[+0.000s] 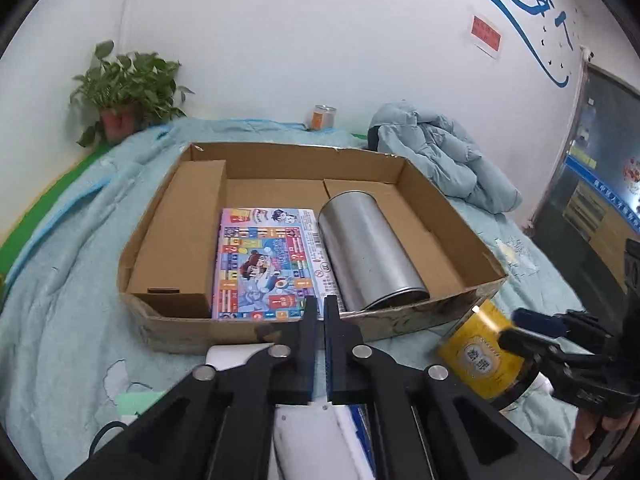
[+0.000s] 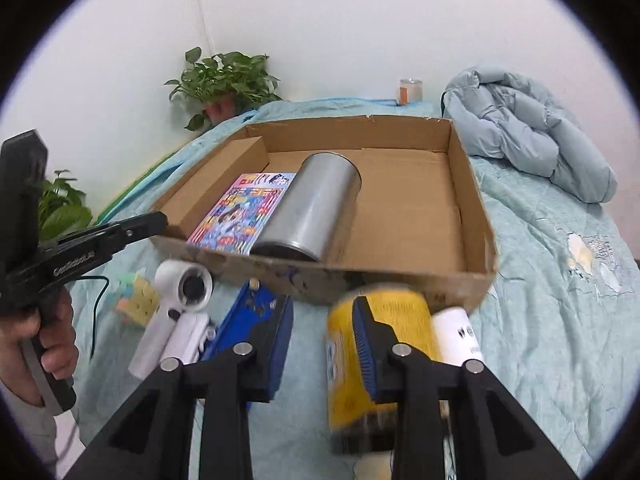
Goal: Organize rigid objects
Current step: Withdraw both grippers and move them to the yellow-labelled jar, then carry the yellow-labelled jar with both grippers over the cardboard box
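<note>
An open cardboard box (image 1: pixel 440 312) (image 2: pixel 400 280) lies on a teal bedspread. Inside it are a brown carton (image 1: pixel 184 232), a colourful game box (image 1: pixel 264 264) (image 2: pixel 240 212) and a silver can (image 1: pixel 368 252) (image 2: pixel 316 208) on its side. My left gripper (image 1: pixel 322 304) is shut on nothing, just before the box's front wall and above a white handheld fan (image 2: pixel 180 300). My right gripper (image 2: pixel 322 304) (image 1: pixel 516 326) has its jaws partly apart. A blurred yellow can (image 2: pixel 404 320) (image 1: pixel 476 356) lies mostly under its right finger; bedspread shows through the gap.
A white container (image 2: pixel 456 336) sits beside the yellow can, and a pastel cube (image 2: pixel 136 296) lies left of the fan. A light-blue jacket (image 2: pixel 528 140) is heaped at the right; a potted plant (image 1: pixel 124 88) and a small tin (image 1: pixel 320 116) stand by the wall.
</note>
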